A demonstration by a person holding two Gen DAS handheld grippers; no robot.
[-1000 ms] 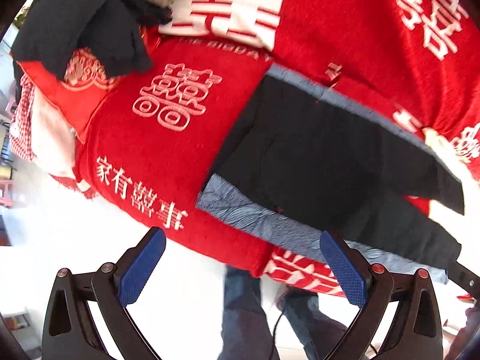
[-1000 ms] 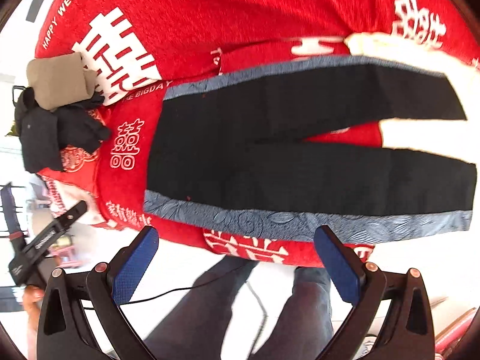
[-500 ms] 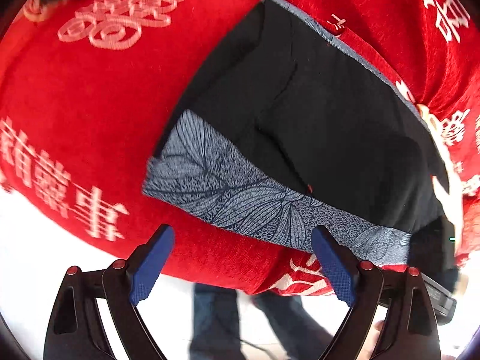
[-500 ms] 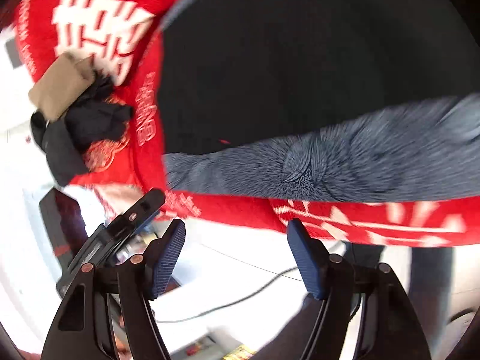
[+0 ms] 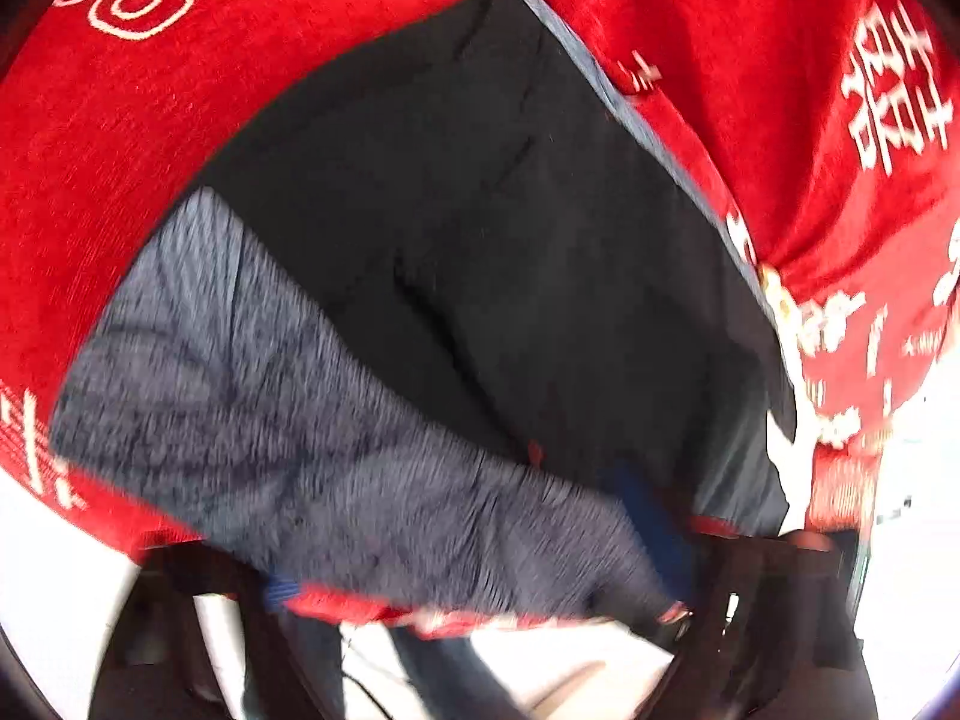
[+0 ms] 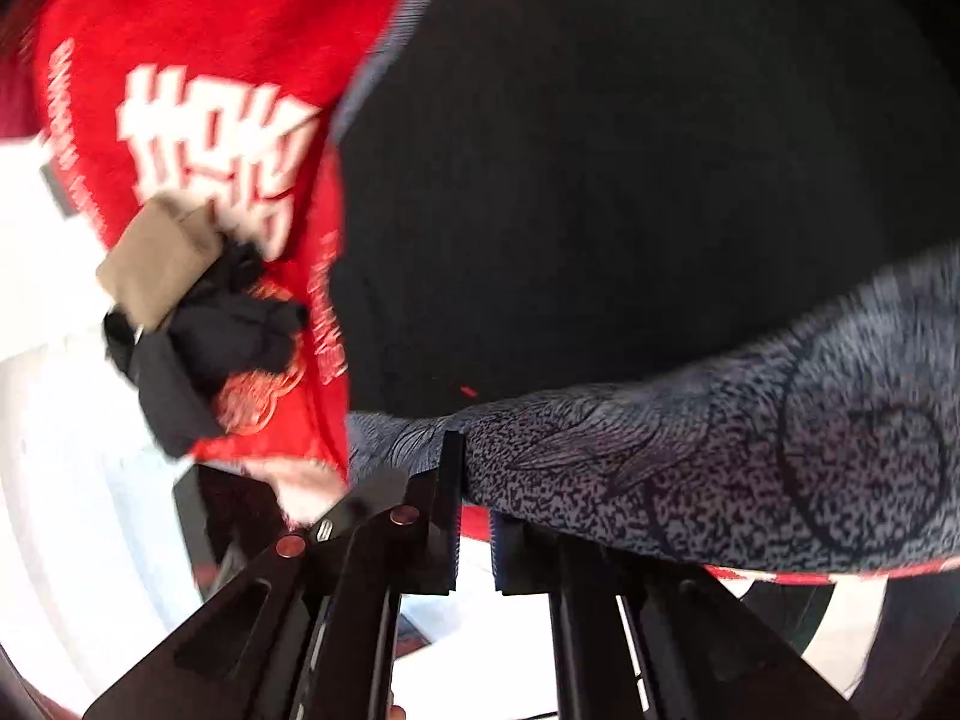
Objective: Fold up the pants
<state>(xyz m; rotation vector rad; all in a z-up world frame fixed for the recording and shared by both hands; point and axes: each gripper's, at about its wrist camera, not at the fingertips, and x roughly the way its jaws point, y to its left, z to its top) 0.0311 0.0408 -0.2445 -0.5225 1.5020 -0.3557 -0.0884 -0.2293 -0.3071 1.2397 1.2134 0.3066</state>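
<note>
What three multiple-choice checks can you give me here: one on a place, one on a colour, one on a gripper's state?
1. Where is the tan folded item?
A. On the pants
B. On the red cloth, beside a black garment
C. In a gripper

2. What colour is the pants' side stripe?
A. Grey with a dark pattern
B. White
C. Green

3. How is the right gripper?
A. Wide open, clear of the fabric
B. Nearly shut on the stripe's edge
C. Holding the tan item

Key:
1 B: it sits left of the pants, against the black garment.
2 A: the speckled grey band runs along the black cloth.
3 B: its fingers stand close together with the stripe's edge between them.
</note>
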